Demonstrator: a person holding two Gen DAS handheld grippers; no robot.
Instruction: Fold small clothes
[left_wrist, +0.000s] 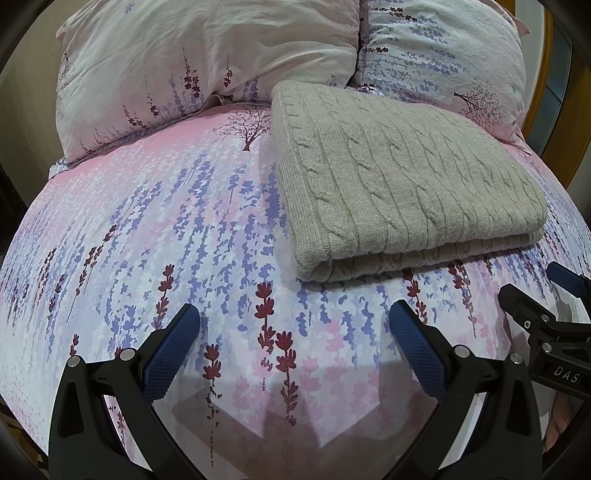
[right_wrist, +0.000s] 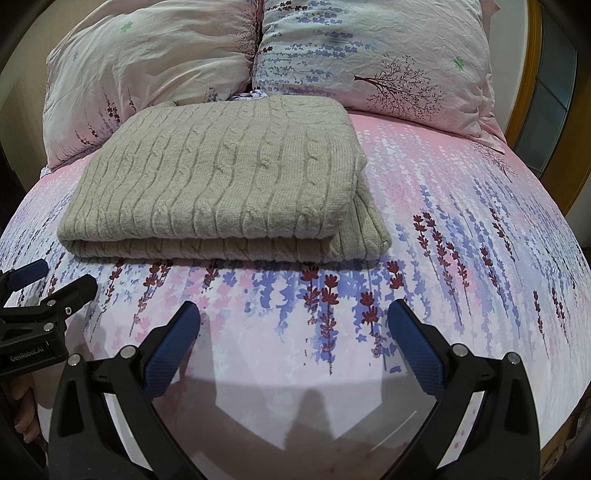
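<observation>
A beige cable-knit sweater (left_wrist: 399, 181) lies folded into a thick rectangle on the floral bedsheet (left_wrist: 147, 229), its folded edge toward me. It also shows in the right wrist view (right_wrist: 221, 177). My left gripper (left_wrist: 295, 321) is open and empty, hovering over the sheet in front of and left of the sweater. My right gripper (right_wrist: 293, 317) is open and empty, in front of the sweater's right corner. Each gripper shows at the edge of the other's view: the right one (left_wrist: 532, 291) and the left one (right_wrist: 55, 284).
Two floral pillows (left_wrist: 207, 62) (left_wrist: 443, 55) lean at the head of the bed behind the sweater. A wooden frame (right_wrist: 535, 92) stands at the far right. The bedsheet (right_wrist: 480, 240) stretches to the right of the sweater.
</observation>
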